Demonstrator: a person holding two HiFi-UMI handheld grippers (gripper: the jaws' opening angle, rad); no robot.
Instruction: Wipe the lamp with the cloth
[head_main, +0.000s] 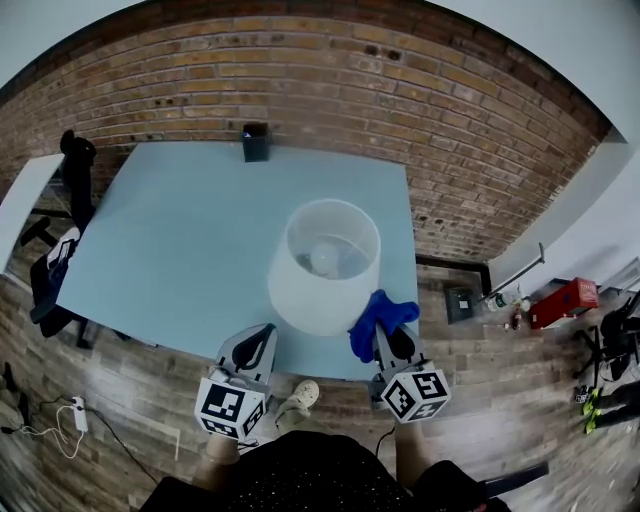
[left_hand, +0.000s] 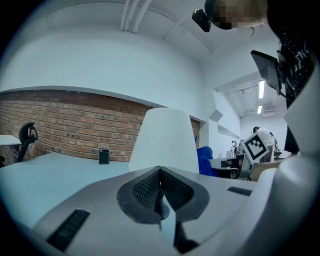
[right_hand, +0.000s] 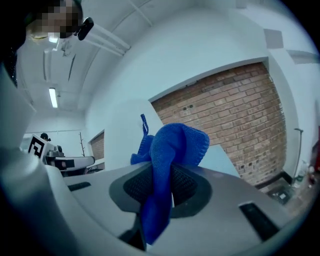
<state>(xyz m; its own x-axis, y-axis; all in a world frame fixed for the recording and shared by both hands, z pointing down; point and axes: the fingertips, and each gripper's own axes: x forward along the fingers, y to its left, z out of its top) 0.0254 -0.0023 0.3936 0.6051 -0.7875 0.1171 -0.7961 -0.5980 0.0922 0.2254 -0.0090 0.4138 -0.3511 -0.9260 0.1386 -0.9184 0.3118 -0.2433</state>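
Right gripper (right_hand: 161, 186) mine, jaws pinching blue cloth (right_hand: 172, 145); cloth bunched above jaws, tail hanging below. Cloth just right of lamp (head_main: 325, 265), by shade's lower rim; contact unclear. Left gripper (left_hand: 161, 190) jaws pressed together, nothing between, front-left of lamp, apart from shade. Lamp upright on table (head_main: 170, 240). Black box (head_main: 255, 143) well behind lamp.

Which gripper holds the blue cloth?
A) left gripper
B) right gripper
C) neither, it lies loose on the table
B: the blue cloth is pinched between the fingers of the right gripper, while the left gripper is shut on nothing.
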